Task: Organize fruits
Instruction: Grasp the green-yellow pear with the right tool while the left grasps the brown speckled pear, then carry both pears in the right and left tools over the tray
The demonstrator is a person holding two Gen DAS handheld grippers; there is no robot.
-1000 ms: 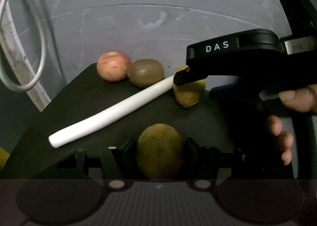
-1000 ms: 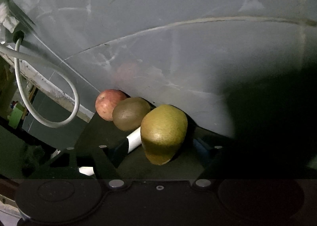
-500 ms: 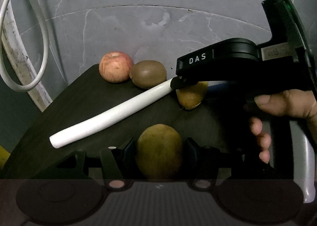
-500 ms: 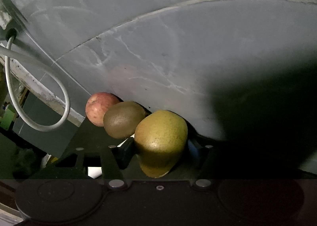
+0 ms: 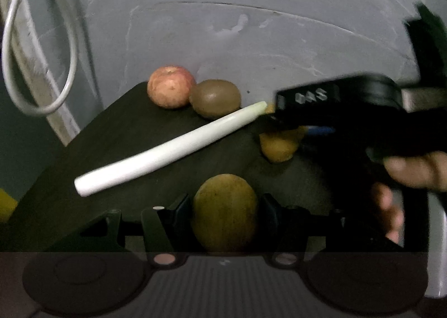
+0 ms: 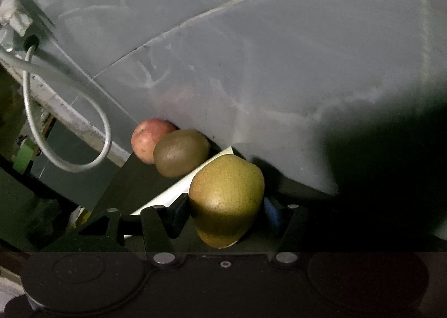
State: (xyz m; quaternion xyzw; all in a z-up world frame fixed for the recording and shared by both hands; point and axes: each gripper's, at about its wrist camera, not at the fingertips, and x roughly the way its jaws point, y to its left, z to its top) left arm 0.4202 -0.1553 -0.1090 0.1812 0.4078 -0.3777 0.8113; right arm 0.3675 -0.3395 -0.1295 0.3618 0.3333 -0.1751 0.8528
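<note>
Left-wrist view first: a grey wall (image 5: pixel 251 38) filled the whole top half, and under it the dark table (image 5: pixel 117 150) ran from 8 o'clock up toward 11. Across that table lay a long white stalk (image 5: pixel 167 150), its cut end at 8 o'clock and its greenish tip pointing to 1 o'clock. At 3 o'clock came the right gripper (image 5: pixel 275 122), black and blurred, gripped by a hand (image 5: pixel 413 170) with a finger on the trigger. Its jaws had just been closing, and they sat on a pear (image 5: pixel 279 147) that rested on the table right of centre. At 6 o'clock the left gripper (image 5: pixel 225 210) was clenched on a brown fruit (image 5: pixel 225 212), pads pressed to both flanks. Up near 12 o'clock an apple (image 5: pixel 170 90) and a kiwi (image 5: pixel 215 97) sat touching, side by side at the table's far edge against the wall. A white cable (image 5: pixel 42 66) looped at 10 o'clock.

Over to the right-wrist view: the same wall (image 6: pixel 251 52) above, the same cable (image 6: pixel 69 136) looping at 9 o'clock. The pear (image 6: pixel 226 200) stood dead centre between the right gripper's (image 6: pixel 226 209) fingers, the near pad (image 6: pixel 178 214) against its side, so grasped. Behind it, toward 11 o'clock, were the kiwi (image 6: pixel 180 152), then the apple (image 6: pixel 148 139), with the stalk (image 6: pixel 167 195) slanting between kiwi and pear.
</note>
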